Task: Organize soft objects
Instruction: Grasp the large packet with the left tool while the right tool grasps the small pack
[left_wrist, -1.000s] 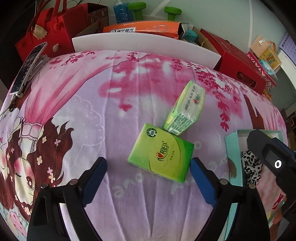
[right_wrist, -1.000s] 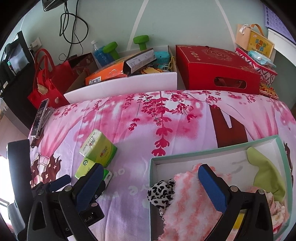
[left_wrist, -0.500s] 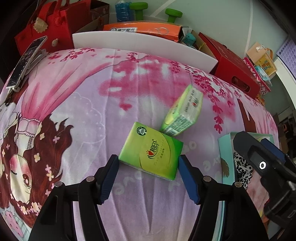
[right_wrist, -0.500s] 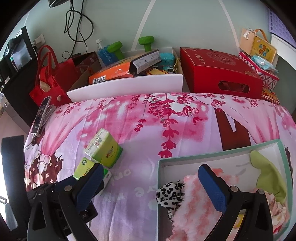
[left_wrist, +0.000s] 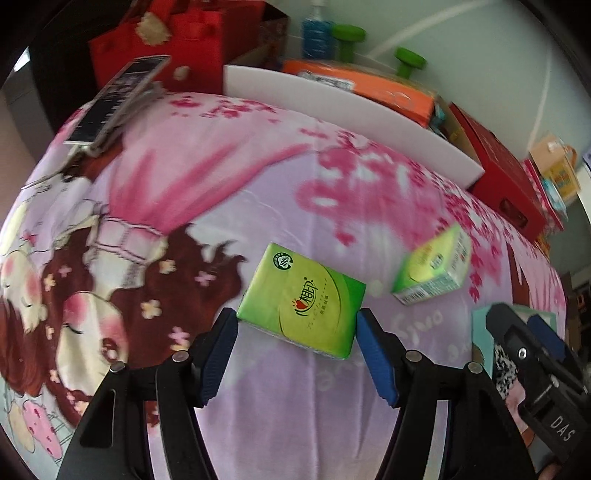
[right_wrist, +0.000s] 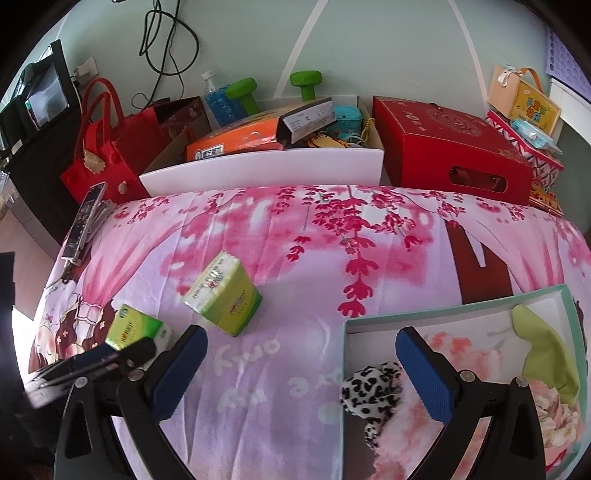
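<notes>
Teal box (right_wrist: 436, 315) holds leopard scrunchie (right_wrist: 371, 386); left hand-held gripper (left_wrist: 297, 326) grasps tissue pack (left_wrist: 301, 299), right hand-held gripper (right_wrist: 299, 356) released.

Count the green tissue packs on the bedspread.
2. One green plastic-wrapped tissue pack sits between the left gripper's blue pads; the other green tissue pack lies beyond it, nearer the teal box. None visible inside it.

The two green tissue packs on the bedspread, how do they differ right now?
The near pack sits between the left tongs, pads at its sides; the far pack lies free on the bedspread. The near pack shows its broad logo face; the far pack is tipped, showing its barcode side. Both are green soft tissue packs.
</notes>
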